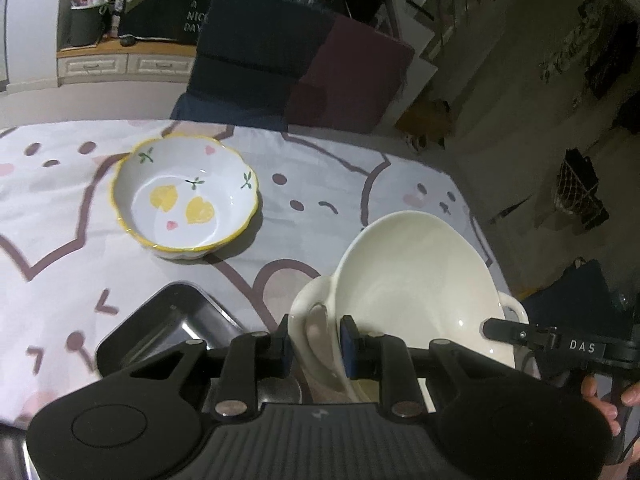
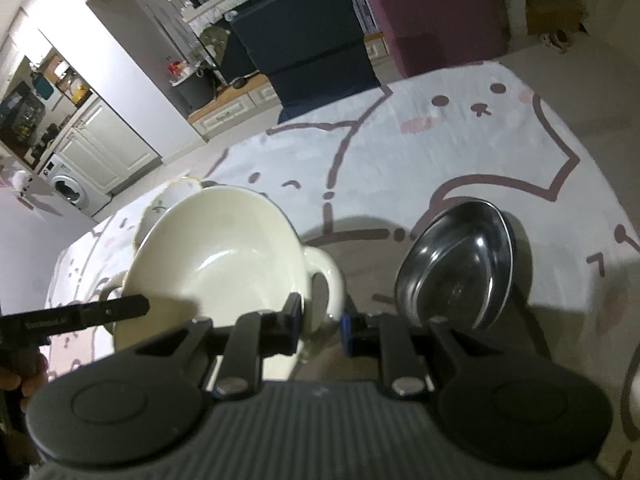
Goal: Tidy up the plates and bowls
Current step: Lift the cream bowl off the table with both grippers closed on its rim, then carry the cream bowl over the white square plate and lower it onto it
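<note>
A cream two-handled bowl point(image 1: 412, 288) is held tilted above the table. My left gripper point(image 1: 314, 344) is shut on its near handle point(image 1: 308, 312). My right gripper point(image 2: 322, 320) is shut on the opposite handle point(image 2: 326, 280) of the same bowl point(image 2: 216, 264). A white bowl with a yellow rim and yellow hearts point(image 1: 184, 196) sits on the tablecloth farther left; its edge shows behind the cream bowl in the right wrist view point(image 2: 168, 200). A steel dish point(image 1: 168, 328) lies just left of my left gripper, and shows right of my right gripper point(image 2: 456, 264).
The table carries a white cloth with brown cartoon outlines point(image 1: 60, 240). Dark blue and maroon blocks point(image 1: 260, 52) stand beyond the far edge. The table's right edge point(image 1: 476, 232) drops to the floor. A hand holds the right gripper's grip point(image 1: 600, 396).
</note>
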The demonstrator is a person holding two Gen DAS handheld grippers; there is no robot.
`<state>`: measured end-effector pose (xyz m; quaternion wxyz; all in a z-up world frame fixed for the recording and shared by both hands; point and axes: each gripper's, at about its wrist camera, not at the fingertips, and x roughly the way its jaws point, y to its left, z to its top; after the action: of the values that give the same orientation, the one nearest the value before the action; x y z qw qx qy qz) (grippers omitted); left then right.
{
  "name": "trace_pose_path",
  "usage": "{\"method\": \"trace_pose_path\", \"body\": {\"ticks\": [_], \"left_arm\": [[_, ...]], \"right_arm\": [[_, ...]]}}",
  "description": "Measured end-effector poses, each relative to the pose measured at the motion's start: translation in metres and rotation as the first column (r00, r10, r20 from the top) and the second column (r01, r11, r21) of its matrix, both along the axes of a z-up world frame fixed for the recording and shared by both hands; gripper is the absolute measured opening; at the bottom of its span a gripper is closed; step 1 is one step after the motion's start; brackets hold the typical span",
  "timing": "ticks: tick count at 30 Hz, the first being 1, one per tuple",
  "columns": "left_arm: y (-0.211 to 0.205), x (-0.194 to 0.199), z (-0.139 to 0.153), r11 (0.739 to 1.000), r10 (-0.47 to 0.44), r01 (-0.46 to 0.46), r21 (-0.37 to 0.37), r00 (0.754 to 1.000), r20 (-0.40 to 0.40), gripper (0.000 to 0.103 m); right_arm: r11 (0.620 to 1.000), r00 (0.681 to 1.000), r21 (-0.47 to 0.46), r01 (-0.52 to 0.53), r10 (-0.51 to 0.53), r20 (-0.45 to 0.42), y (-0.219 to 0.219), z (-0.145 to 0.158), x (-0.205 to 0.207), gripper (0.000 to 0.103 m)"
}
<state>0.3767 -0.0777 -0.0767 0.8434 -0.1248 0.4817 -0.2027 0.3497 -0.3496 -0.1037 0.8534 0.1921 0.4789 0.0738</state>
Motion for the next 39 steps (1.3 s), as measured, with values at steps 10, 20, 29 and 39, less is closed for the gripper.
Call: {"method": "trace_pose_path", "body": {"ticks": [10,20,29,39], "left_arm": [[0.024,-0.072,0.035,0.999,0.044,-0.043,-0.010,0.998,0.039,0.024],[0.037,-0.137,0.027,0.997,0.069,-0.068,-0.030,0.997,0.029,0.024],[0.047,-0.168,-0.015,0.993,0.085,-0.088,-0.080,0.996,-0.041,0.025],[0.059,-0.174,-0.056,0.990,0.102,-0.108,-0.094,0.992,-0.072,0.026]], "right_arm": [[0.999,0.999,0.023,-0.023,0.022,0.050,0.018,0.032,-0.062,0.023],[0.998,0.998,0.040,-0.043,0.042,0.045,0.029,0.035,-0.123,0.023],[0.997,0.997,-0.001,-0.072,0.072,0.001,0.042,0.022,-0.158,0.023],[0.988,0.990,-0.071,-0.135,0.132,-0.052,0.059,0.005,-0.153,0.022]]}}
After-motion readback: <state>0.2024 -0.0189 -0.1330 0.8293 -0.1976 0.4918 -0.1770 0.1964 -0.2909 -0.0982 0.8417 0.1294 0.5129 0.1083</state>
